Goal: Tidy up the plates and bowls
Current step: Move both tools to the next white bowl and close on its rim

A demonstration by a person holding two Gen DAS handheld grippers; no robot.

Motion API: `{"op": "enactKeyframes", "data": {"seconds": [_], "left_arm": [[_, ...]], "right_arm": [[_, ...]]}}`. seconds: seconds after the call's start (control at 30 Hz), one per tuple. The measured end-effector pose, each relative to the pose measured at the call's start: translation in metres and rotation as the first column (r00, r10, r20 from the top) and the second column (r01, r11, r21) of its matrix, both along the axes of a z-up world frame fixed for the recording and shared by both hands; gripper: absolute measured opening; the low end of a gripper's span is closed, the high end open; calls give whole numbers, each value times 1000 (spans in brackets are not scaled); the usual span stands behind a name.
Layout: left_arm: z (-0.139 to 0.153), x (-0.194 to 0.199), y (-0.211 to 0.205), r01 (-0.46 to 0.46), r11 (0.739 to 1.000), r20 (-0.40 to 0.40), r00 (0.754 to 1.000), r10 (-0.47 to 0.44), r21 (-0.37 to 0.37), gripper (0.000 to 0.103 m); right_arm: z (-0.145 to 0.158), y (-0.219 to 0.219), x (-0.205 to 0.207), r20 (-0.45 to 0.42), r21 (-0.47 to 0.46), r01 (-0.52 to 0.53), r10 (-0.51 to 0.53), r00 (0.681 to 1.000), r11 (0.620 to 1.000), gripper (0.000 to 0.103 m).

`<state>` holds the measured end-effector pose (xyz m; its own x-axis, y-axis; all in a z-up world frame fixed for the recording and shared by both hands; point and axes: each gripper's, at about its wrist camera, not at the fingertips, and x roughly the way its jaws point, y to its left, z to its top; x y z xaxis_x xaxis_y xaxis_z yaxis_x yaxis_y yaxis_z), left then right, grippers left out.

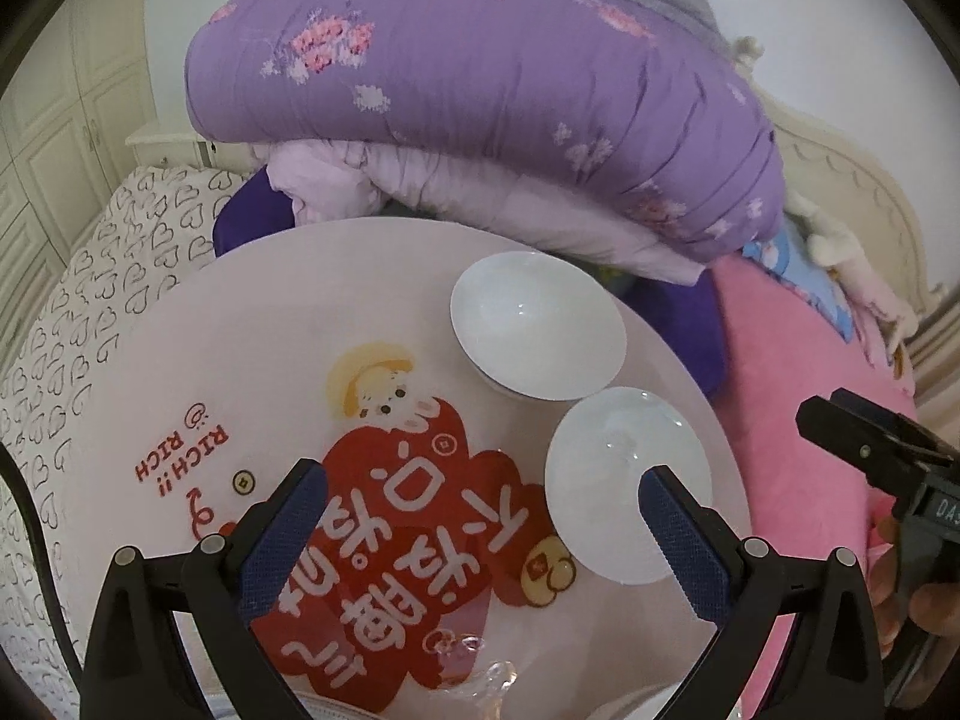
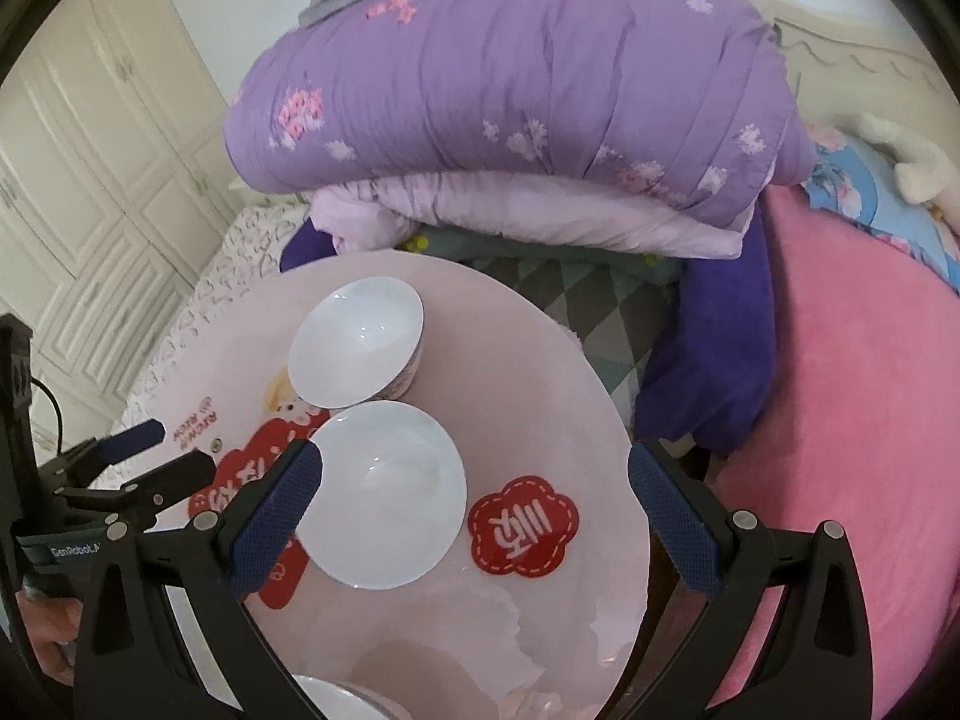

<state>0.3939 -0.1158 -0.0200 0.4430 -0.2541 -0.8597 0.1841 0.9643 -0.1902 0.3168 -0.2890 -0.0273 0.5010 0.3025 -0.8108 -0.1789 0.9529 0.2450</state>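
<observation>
Two bowls: both white and empty, standing apart on the round pink table (image 1: 258,324) — the near bowl (image 1: 624,480) and the far bowl (image 1: 537,324), rims almost touching.
Left gripper (image 1: 480,534): I see its jaws spread wide with nothing between the pads.
Right gripper (image 2: 474,516): likewise wide open and empty.
Step in hand: I judge it to be picking up the near bowl so it can nest in the far one.
How to do it well: I would bring one pad over the rim and the other outside the wall, close gently since glazed china slips, lift straight up, then lower it level into the far bowl — no dragging across the printed tabletop.
Near bowl and left jaws: it lies just inside the right pad, which covers part of its rim; most of the gap is bare table.
Near bowl and right jaws: it sits against the left pad, well short of the right pad.
Far bowl: ahead of both fingertips, beyond the near one.
Third dish (image 2: 336,699): only a white rim at the bottom edge; I cannot tell whether plate or bowl.
</observation>
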Motion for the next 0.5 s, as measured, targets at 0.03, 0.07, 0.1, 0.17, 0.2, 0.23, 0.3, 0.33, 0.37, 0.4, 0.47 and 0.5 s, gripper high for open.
{"op": "enactKeyframes", "data": {"seconds": [0.03, 0.07, 0.1, 0.17, 0.2, 0.23, 0.3, 0.33, 0.37, 0.4, 0.47, 0.5], "left_arm": [[-3, 5, -2, 0, 1000, -9, 1000, 0, 0, 102], [-8, 9, -4, -2, 1000, -19, 1000, 2, 0, 102], [-13, 13, -6, -3, 1000, -29, 1000, 3, -3, 102], [-22, 18, -10, -1, 1000, -46, 999, 0, -5, 102], [-26, 21, -12, 1, 1000, -56, 998, -1, -6, 102], [-29, 23, -13, 1, 1000, -62, 998, -1, -8, 102], [-37, 29, -15, 1, 1000, -77, 997, -2, -10, 102], [-41, 32, -15, 0, 1000, -82, 997, -1, -10, 101], [-45, 34, -16, -2, 1000, -89, 996, 1, -13, 101], [-48, 37, -17, -2, 1000, -94, 996, 0, -16, 100], [-54, 40, -19, 0, 1000, -105, 994, -2, -22, 99], [-57, 41, -20, 0, 1000, -109, 994, -2, -24, 99]], "right_arm": [[-2, 1, 2, -6, -3, -5, 5, 1000, 1000, 103], [-4, 3, 5, -12, -8, -9, 9, 1000, 1000, 103], [-6, 4, 8, -19, -12, -11, 11, 1000, 1000, 103], [-10, 6, 11, -32, -17, -15, 14, 999, 1000, 103], [-12, 6, 14, -38, -19, -16, 15, 999, 1000, 103], [-15, 6, 15, -46, -21, -18, 17, 999, 1000, 103], [-18, 8, 18, -55, -25, -25, 24, 998, 999, 103], [-20, 9, 19, -61, -28, -31, 29, 998, 999, 103], [-22, 10, 20, -67, -33, -37, 34, 997, 999, 103], [-26, 12, 21, -75, -38, -44, 41, 996, 998, 103], [-31, 14, 23, -91, -42, -53, 49, 995, 998, 103], [-34, 15, 24, -99, -43, -55, 51, 994, 998, 103]]}}
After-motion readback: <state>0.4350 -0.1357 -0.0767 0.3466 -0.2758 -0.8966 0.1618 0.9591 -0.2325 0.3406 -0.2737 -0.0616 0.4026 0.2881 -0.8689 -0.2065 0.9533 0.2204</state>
